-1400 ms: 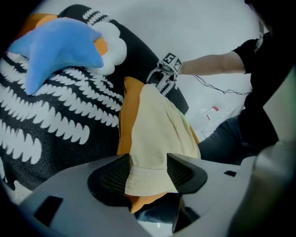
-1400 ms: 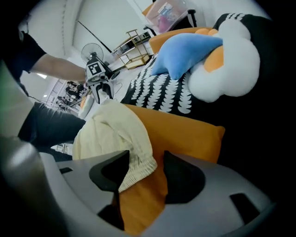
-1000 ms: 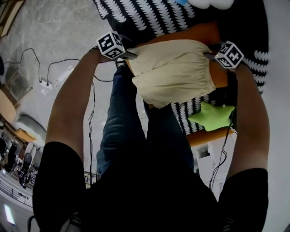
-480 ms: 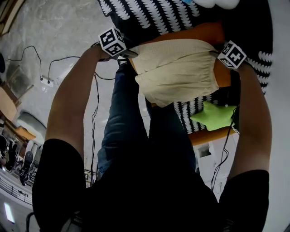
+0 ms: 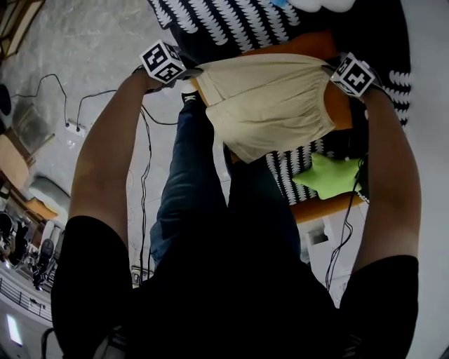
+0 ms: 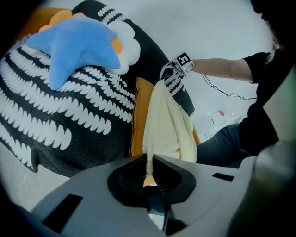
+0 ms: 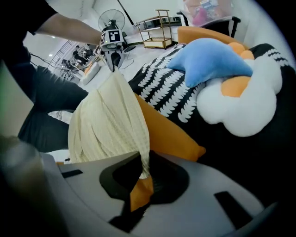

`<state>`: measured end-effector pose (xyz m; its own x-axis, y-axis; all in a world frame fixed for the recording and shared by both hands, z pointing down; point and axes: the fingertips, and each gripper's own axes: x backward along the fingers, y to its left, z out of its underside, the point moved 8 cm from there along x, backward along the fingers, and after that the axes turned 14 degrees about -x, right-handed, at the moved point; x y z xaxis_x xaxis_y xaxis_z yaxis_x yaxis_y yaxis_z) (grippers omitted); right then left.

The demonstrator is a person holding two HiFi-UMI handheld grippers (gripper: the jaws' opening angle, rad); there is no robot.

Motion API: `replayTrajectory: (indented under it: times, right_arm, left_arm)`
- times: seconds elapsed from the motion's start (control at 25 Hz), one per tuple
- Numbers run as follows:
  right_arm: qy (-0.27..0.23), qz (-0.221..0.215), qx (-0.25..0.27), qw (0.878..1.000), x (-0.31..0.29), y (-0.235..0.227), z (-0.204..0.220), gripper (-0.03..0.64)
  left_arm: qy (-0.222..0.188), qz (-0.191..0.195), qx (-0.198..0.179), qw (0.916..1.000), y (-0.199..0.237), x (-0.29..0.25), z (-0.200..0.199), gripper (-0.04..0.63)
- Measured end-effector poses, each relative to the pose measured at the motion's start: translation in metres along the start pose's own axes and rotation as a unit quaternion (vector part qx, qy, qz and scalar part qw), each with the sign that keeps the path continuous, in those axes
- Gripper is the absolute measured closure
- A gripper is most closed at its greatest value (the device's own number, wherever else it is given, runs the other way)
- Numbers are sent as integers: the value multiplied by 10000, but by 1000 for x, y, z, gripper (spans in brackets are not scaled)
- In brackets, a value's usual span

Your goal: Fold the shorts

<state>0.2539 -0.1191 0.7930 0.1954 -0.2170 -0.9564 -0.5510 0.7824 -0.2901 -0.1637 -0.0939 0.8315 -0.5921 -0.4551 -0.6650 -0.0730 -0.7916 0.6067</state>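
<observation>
The cream shorts (image 5: 270, 105) hang stretched between my two grippers over an orange cushion (image 5: 339, 112). My left gripper (image 5: 193, 72) is closing its jaws on one top corner of the cloth. In the left gripper view the shorts (image 6: 166, 122) run down into the left gripper (image 6: 149, 169), and the pads pinch the fabric. My right gripper (image 5: 326, 70) is closing on the other top corner. In the right gripper view the shorts (image 7: 108, 122) are nipped in the right gripper (image 7: 141, 173). Each gripper view shows the other gripper at the cloth's far end.
A black cushion with white marks (image 5: 231, 21) lies behind the shorts, with a blue star plush (image 6: 76, 44) and a white and orange plush (image 7: 240, 102) on it. A green star plush (image 5: 330, 179) lies lower right. The person's legs (image 5: 203, 189) are below; cables (image 5: 105, 95) cross the floor.
Both grippers have shifted a little up the picture, the left one also leftward. The shorts' top edge is now pulled straighter between them.
</observation>
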Motion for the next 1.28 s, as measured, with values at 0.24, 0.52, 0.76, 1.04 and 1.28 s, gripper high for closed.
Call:
replayTrajectory:
  times: [0.24,0.52,0.76,1.04,1.28]
  right_arm:
    - [-447,661,205,9966,28,-7,-27,577]
    - [-752,1138,384,9899,62,-9,-29,577]
    - [-1067,1311,467,9845,70,8,-11,577]
    - [-1152,1636,768,9768,72,39,19,578]
    - [-1086,1721,900,9749,32,55,31,577]
  left_arm:
    - [9,-882,-321,9956,2,44,-18,558]
    - [-29,-1521,-802,9851,-29,88,-53,558]
    - [-102,-1772,-1178,9771,-81,99,-60,558]
    - [-39,-1736,-1647,9709,-154,75,-58,560]
    - [-39,-1587,-1770,9713,-186,33,-30,560]
